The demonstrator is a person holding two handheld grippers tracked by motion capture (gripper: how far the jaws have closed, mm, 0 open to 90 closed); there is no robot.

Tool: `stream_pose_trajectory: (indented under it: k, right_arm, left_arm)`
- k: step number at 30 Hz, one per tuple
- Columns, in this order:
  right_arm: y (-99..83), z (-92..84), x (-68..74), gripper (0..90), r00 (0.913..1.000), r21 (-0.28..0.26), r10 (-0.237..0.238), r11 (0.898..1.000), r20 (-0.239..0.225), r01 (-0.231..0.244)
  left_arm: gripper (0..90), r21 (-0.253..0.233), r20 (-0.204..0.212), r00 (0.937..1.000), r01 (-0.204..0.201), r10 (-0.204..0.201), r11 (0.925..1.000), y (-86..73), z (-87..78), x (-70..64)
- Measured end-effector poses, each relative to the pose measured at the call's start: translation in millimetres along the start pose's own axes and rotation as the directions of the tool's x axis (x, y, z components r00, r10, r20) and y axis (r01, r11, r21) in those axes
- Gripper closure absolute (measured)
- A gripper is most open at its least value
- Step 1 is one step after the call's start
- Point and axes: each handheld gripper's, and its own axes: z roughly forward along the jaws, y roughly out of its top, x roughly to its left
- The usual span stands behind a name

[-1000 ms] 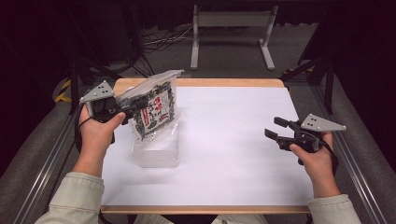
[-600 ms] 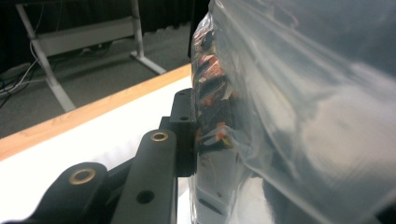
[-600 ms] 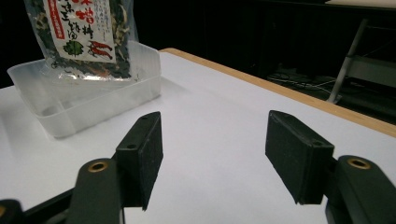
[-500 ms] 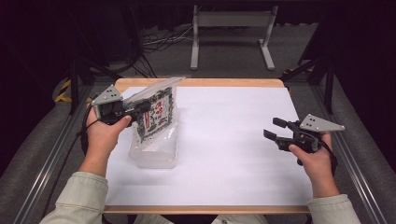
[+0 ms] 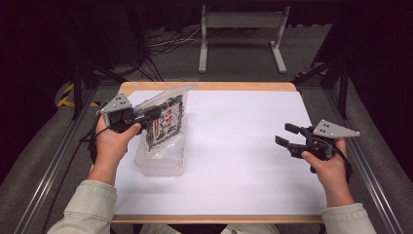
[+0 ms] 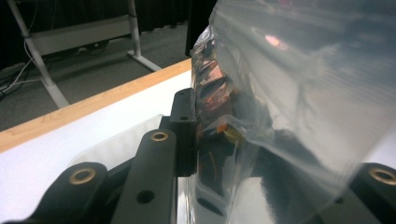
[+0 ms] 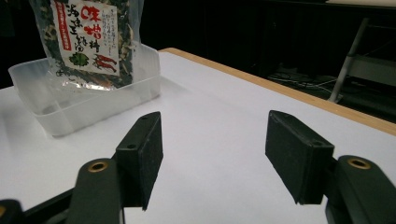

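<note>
lowering the pouch (image 5: 163,124) into the tub (image 5: 160,161) looks like the step in hand, and doing it well means keeping the pouch upright and letting its bottom edge settle inside the walls before the jaws let go, since a limp film pack can fold or catch on the rim. the left gripper (image 5: 146,116) has its jaws pinched on the pouch near its upper part; in the left gripper view the clear film (image 6: 299,84) bulges just ahead of the jaws and hides much of what lies beyond. the pouch is glossy, crinkled plastic with a printed label in red and black characters and dark, flaky dried contents showing through; its top is a clear, flat sealed strip. below the left gripper sits the tub, a shallow, rounded-corner rectangle of frosted translucent plastic, with the pouch's lower end inside it, though i cannot tell whether it touches the floor. the right gripper (image 5: 288,136) hovers well apart over the white table (image 5: 234,146), jaws spread wide and empty; from it the tub (image 7: 84,100) and pouch (image 7: 88,42) lie ahead to the left
</note>
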Motion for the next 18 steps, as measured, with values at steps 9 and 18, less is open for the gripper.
stream_pose_trajectory:
  k: [9,18]
  right_arm:
    - [-0.9,1.4,0.7,36.9,1.0,0.002,0.005,1.0,-0.004,-0.005]
    - [-0.1,3.5,3.3,36.7,0.9999,0.004,0.003,1.0,-0.01,-0.003]
  left_arm:
    - [72.7,-0.029,0.0,0.9987,0.05,-0.05,0.9983,-12.4,-7.7,6.8]
    - [72.7,-0.061,0.01,0.9972,0.074,-0.074,0.9953,-27.5,-15.9,11.4]
